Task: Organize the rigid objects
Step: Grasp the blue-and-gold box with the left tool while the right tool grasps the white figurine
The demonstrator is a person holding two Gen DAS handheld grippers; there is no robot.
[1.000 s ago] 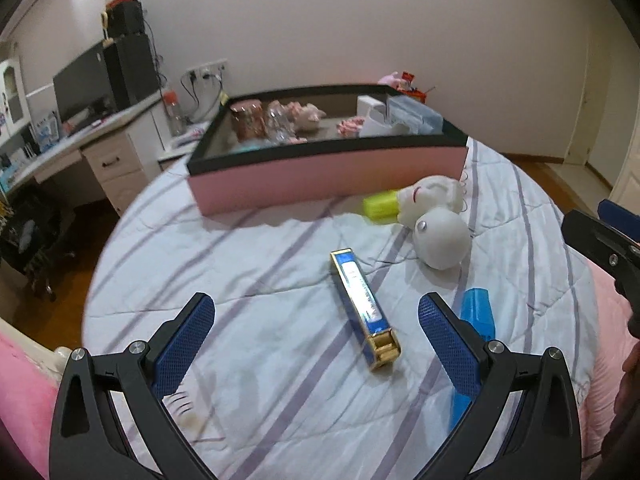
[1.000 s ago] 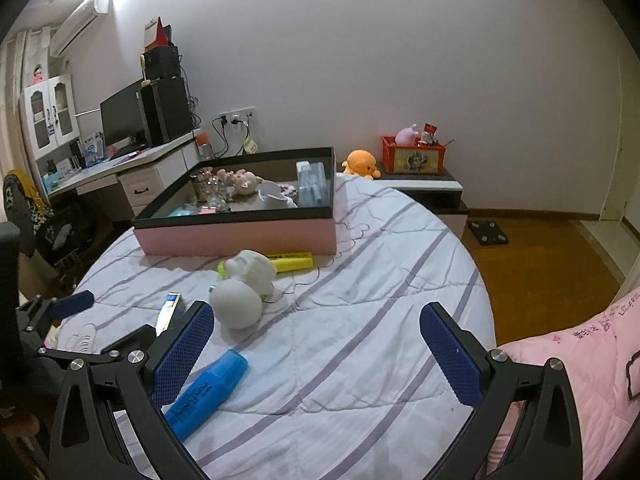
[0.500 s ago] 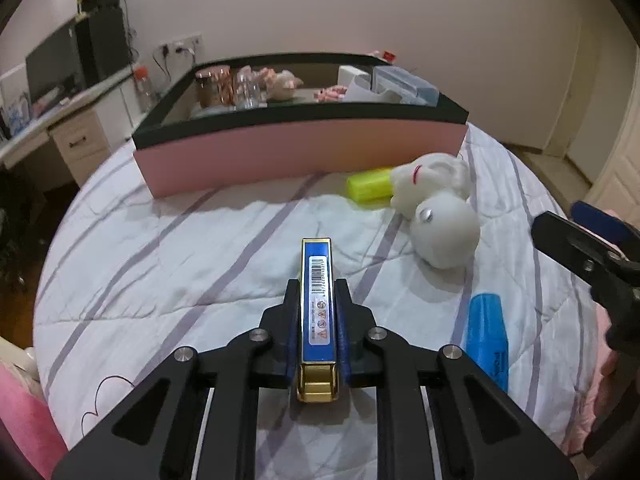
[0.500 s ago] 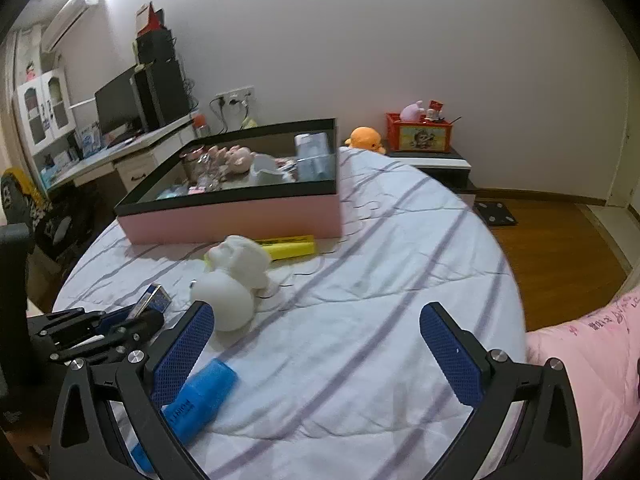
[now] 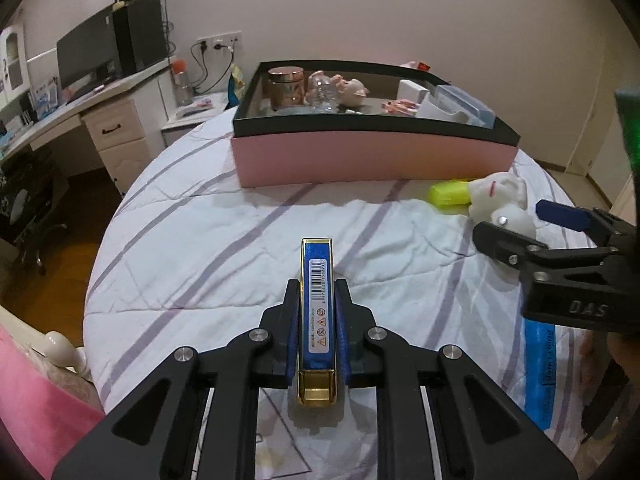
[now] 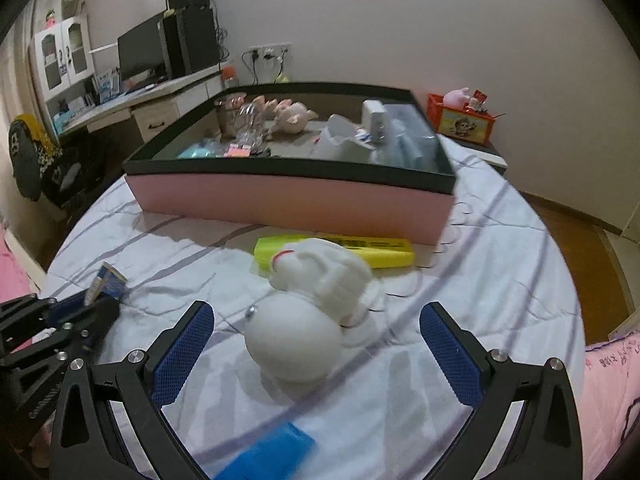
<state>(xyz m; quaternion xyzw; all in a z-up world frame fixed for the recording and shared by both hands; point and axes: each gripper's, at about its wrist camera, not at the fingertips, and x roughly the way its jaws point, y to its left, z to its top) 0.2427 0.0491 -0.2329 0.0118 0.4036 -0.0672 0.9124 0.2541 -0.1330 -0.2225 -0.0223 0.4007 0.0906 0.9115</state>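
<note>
On a bed point(image 5: 224, 240) spread with a striped white quilt, the left gripper point(image 5: 317, 332) is clamped on a long blue-and-gold box point(image 5: 317, 320), its blue pads point(image 5: 293, 332) pressing both long sides while the box's far end points toward the pink storage box point(image 5: 372, 156) with a black rim, the landmark at the head of the bed. To the right, in front of that storage box, a yellow box point(image 6: 376, 254) lies just beside its pink wall, with a white plush toy point(image 6: 308, 308) resting against it. The right gripper point(image 6: 316, 344) hovers with jaws wide apart on either side of the toy, not touching it. A blue box point(image 6: 272, 456) lies nearest, farthest from the storage box.
</note>
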